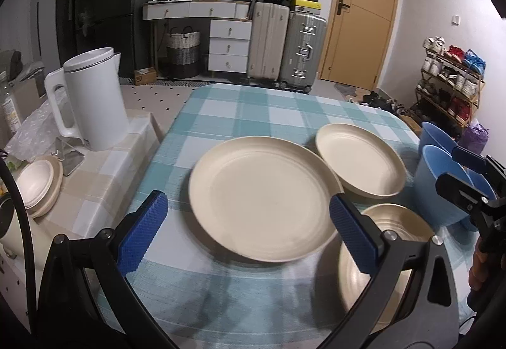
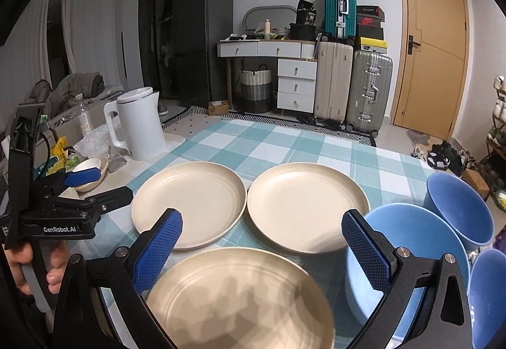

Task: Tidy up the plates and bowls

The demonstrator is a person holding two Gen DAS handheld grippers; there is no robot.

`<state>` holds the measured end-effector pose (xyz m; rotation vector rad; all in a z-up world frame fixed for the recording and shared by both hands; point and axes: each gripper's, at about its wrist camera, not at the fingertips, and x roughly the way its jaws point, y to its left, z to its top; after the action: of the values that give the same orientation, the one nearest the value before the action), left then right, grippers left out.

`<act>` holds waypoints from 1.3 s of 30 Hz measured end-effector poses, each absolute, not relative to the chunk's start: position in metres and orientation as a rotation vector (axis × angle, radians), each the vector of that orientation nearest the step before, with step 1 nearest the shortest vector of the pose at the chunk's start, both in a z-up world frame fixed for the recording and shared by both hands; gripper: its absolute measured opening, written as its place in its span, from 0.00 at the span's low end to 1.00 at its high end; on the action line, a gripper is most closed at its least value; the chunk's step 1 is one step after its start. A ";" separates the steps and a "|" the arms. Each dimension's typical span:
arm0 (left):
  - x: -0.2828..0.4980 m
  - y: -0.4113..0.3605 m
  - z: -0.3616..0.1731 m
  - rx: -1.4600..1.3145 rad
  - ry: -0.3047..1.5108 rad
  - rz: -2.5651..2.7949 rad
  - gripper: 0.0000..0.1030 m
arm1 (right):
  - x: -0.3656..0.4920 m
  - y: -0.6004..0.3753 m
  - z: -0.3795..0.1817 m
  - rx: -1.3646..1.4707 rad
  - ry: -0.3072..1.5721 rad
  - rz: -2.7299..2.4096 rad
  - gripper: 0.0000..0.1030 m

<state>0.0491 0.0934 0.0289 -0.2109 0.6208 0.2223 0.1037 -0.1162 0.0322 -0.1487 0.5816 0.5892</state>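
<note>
Three cream plates lie on the checked tablecloth: a left plate (image 1: 262, 200) (image 2: 189, 203), a far right plate (image 1: 360, 162) (image 2: 306, 206) and a near plate (image 1: 392, 254) (image 2: 240, 301). Three blue bowls (image 2: 408, 266) (image 2: 458, 210) (image 2: 488, 295) stand at the right; they also show in the left wrist view (image 1: 442, 184). My left gripper (image 1: 249, 235) is open and empty, above the left plate's near edge. My right gripper (image 2: 262, 251) is open and empty, above the near plate. The left gripper also shows at the left of the right wrist view (image 2: 95, 184).
A white kettle (image 1: 91, 99) (image 2: 139, 124) stands on the side table at the left. A cream plate with white bowls (image 1: 38, 187) (image 2: 90, 170) sits beside it. Suitcases, drawers, a door and a shoe rack (image 1: 449, 83) lie beyond the table.
</note>
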 end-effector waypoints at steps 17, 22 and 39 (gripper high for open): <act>0.095 0.133 -0.005 -0.222 0.732 0.256 0.99 | 0.144 -0.061 0.001 -0.159 0.737 0.637 1.00; 0.100 0.145 -0.023 -0.254 0.768 0.264 0.92 | 0.158 -0.049 -0.013 -0.139 0.780 0.641 0.95; 0.115 0.154 -0.057 -0.312 0.840 0.240 0.57 | 0.189 -0.019 -0.062 -0.164 0.953 0.654 0.54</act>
<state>0.1154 0.1544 -0.0570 -0.3120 0.8401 0.2395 0.1893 -0.0192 -0.0621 -0.1641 0.9528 0.6542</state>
